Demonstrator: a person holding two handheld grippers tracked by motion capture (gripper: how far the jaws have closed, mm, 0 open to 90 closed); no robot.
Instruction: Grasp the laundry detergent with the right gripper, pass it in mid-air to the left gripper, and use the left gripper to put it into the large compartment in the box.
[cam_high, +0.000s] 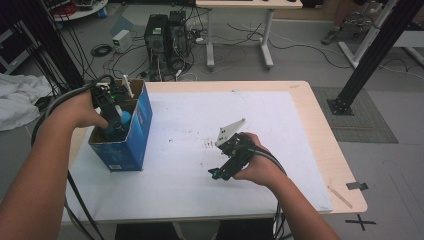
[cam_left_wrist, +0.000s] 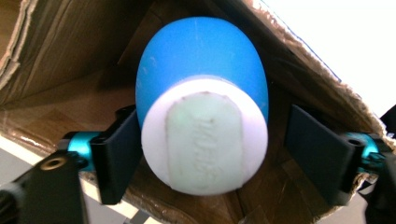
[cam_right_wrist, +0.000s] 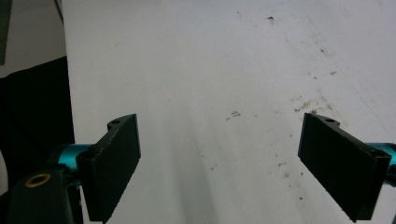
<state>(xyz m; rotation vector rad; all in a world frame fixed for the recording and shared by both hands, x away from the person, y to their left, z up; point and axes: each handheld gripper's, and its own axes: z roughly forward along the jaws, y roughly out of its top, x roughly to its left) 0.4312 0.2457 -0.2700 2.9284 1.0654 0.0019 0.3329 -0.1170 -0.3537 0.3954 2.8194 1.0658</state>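
While lowered into the open-topped blue cardboard box (cam_high: 132, 135) at the left edge of the table, left gripper (cam_high: 118, 126) seen from above with its tips down inside, left hand (cam_high: 80, 112) wrapped round the body, cable trailing off towards the person.

Inside the box: rounded blue plastic egg-shaped thing with a flat white base (cam_high: 125, 119), partly hidden by the gripper in the high view. In the left gripper view, same thing (cam_left_wrist: 201, 60) large and close, white base facing the camera, pale oblong inset in the middle of it, brown box walls (cam_left_wrist: 56, 46) on all sides.

Left gripper (cam_left_wrist: 215, 154) spread, not pinching. Pad on the picture's left up against the white base, touching or very nearly, cannot tell which. Pad on the picture's right plainly clear of it, dark gap between. Thing between the jaws but not clamped.

Right gripper (cam_high: 215, 172) out on the white paper sheet (cam_high: 225, 115) that covers most of the light wooden table (cam_high: 320, 130), well apart from the box. Held by the right hand (cam_high: 257, 167), tips low near the sheet and pointing towards the near left, grey three-cornered plate (cam_high: 231, 131) on top.

In the right gripper view, right gripper (cam_right_wrist: 219, 163) wide apart, nothing between the jaws, just white sheet (cam_right_wrist: 187, 56) beneath. Scattered dark specks (cam_right_wrist: 308, 105) on the sheet near the right-hand jaw; same smudges (cam_high: 207, 145) in the high view just beyond the right gripper.
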